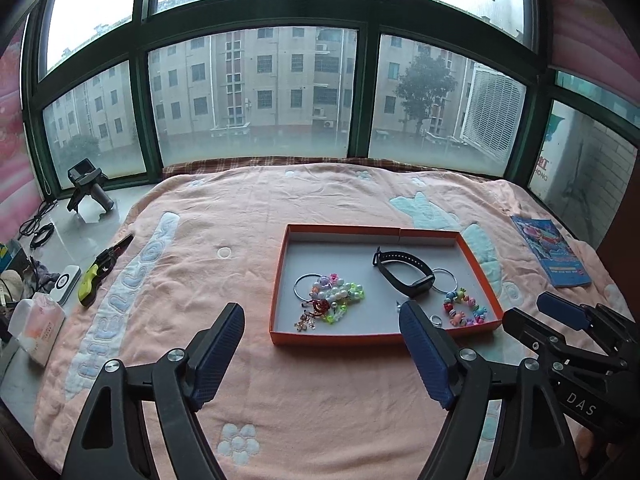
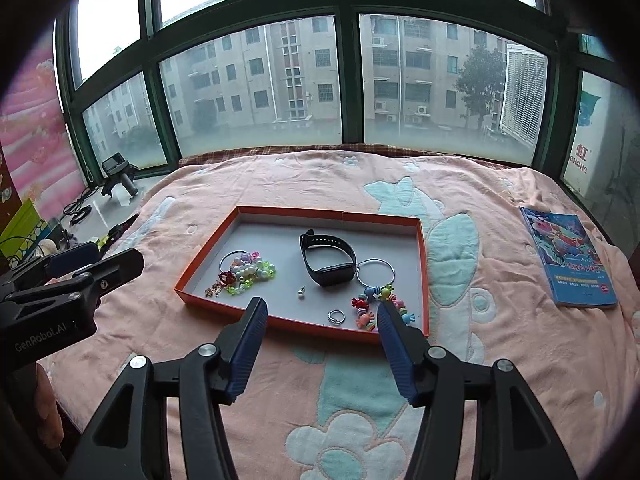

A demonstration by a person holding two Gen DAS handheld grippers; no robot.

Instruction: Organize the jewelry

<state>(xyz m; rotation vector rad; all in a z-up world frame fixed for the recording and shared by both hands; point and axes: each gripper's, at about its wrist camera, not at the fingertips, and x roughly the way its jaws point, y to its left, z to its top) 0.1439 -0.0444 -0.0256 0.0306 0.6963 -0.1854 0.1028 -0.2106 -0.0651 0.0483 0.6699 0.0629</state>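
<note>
An orange-rimmed tray (image 1: 384,230) (image 2: 328,213) lies on the pink blanket. Inside it are a black smart band (image 1: 404,274) (image 2: 328,264), a pile of pale bead bracelets with a wire hoop (image 1: 334,294) (image 2: 246,270), a coloured bead bracelet with a second hoop (image 1: 464,308) (image 2: 376,300), a small silver ring (image 2: 336,316) (image 1: 437,321) and a pearl earring (image 2: 301,292). My left gripper (image 1: 322,318) hangs open in front of the tray's near edge, with nothing between its fingers. My right gripper (image 2: 322,312) is open too, over the tray's near edge, empty.
A blue book (image 1: 552,254) (image 2: 568,256) lies on the blanket to the right. On the window ledge at left are a spare gripper device (image 1: 86,190), cables, a green-handled tool (image 1: 102,272), a white charger and a tissue pack (image 1: 38,326). A window stands behind the bed.
</note>
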